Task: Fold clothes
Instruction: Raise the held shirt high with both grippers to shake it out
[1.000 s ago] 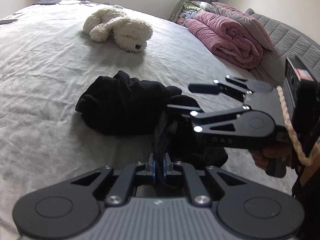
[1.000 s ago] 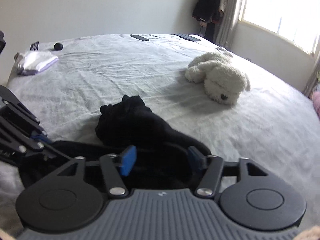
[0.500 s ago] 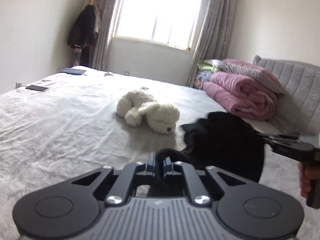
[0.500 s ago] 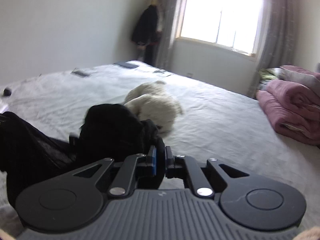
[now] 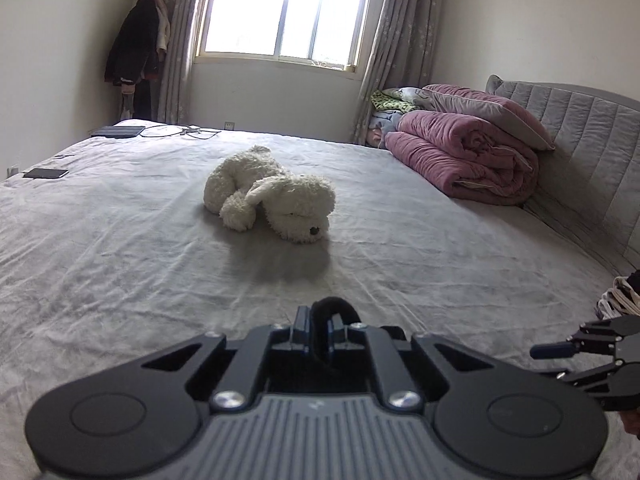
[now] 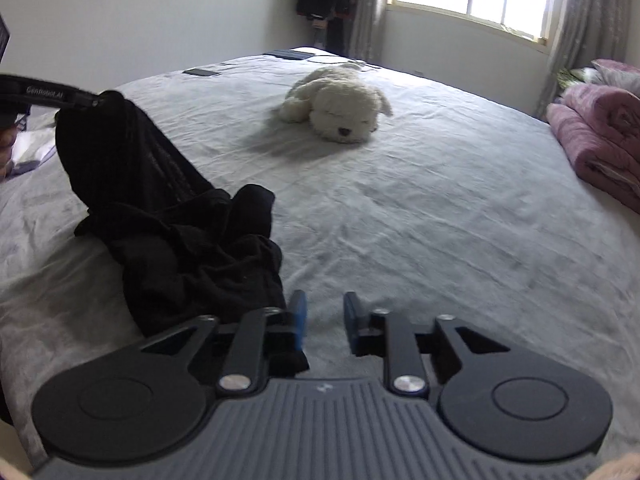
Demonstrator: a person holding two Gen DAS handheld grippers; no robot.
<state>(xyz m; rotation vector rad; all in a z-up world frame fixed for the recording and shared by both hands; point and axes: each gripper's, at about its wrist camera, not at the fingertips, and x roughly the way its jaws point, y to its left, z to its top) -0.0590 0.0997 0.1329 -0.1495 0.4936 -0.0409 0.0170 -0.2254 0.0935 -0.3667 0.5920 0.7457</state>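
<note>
1. Black garment [image 6: 176, 232] now hanging from left tool [image 5: 319, 336], clamped on one edge, rest heaped on bed [image 6: 440, 208].
2. Right tool [image 6: 323, 322] now apart, let go half a second back.
3. Probably regripping to spread it.

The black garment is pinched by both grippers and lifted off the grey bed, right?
Not quite. Only the left gripper pinches the black garment. The right wrist view shows the right gripper open, holding nothing, while the garment trails down onto the grey bed.
</note>
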